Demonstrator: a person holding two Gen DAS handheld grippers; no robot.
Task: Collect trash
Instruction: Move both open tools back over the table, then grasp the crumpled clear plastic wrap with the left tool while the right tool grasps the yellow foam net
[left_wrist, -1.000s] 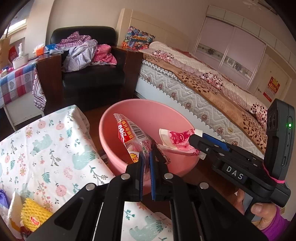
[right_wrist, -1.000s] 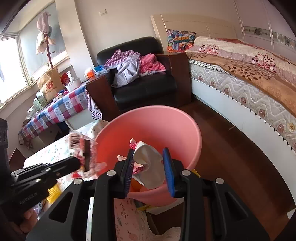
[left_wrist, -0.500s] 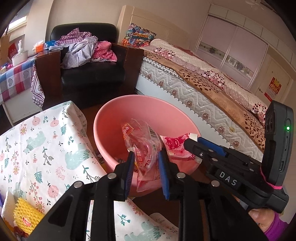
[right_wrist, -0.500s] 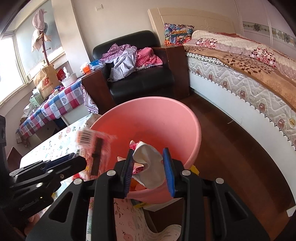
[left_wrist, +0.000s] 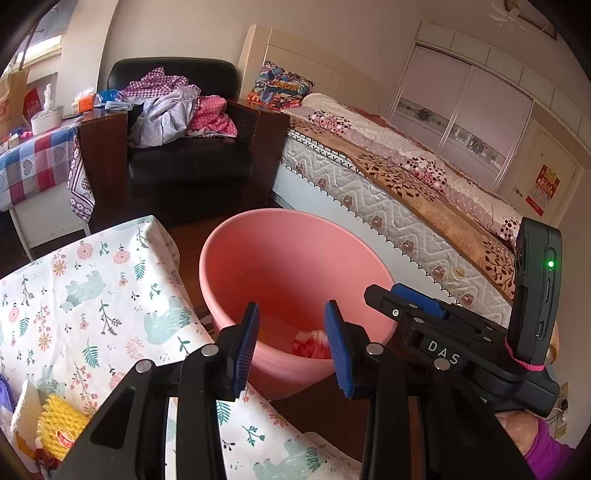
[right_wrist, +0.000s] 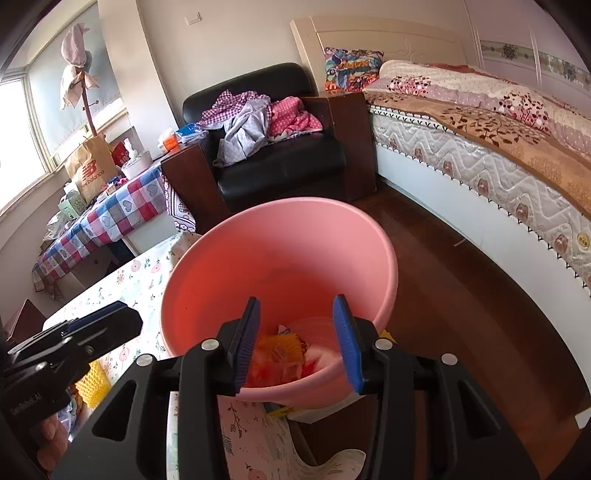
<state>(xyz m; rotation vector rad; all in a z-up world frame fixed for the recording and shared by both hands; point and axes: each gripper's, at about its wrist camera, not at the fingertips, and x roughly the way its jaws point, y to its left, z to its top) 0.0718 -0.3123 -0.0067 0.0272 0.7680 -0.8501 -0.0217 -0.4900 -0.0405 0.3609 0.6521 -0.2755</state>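
Observation:
A pink plastic basin (left_wrist: 280, 254) stands beside the table; it also shows in the right wrist view (right_wrist: 295, 236). Trash lies at its bottom: a red and white wrapper (left_wrist: 310, 341) and yellow and orange pieces (right_wrist: 280, 347). My left gripper (left_wrist: 291, 347) is open and empty above the basin's near rim. My right gripper (right_wrist: 301, 341) is open and empty, also over the basin. The right gripper appears at the right of the left wrist view (left_wrist: 417, 299), and the left gripper at the left of the right wrist view (right_wrist: 107, 321).
A floral tablecloth (left_wrist: 92, 295) covers the table at the left, with a yellow foam net (left_wrist: 61, 424) and other scraps at its near corner. A black armchair (left_wrist: 188, 162) with clothes stands behind. A bed (left_wrist: 406, 184) runs along the right. Dark wood floor (right_wrist: 461, 295) lies between.
Both grippers opened. The clear plastic wrapper left my left gripper and the white and red wrapper left my right gripper; both dropped into the basin.

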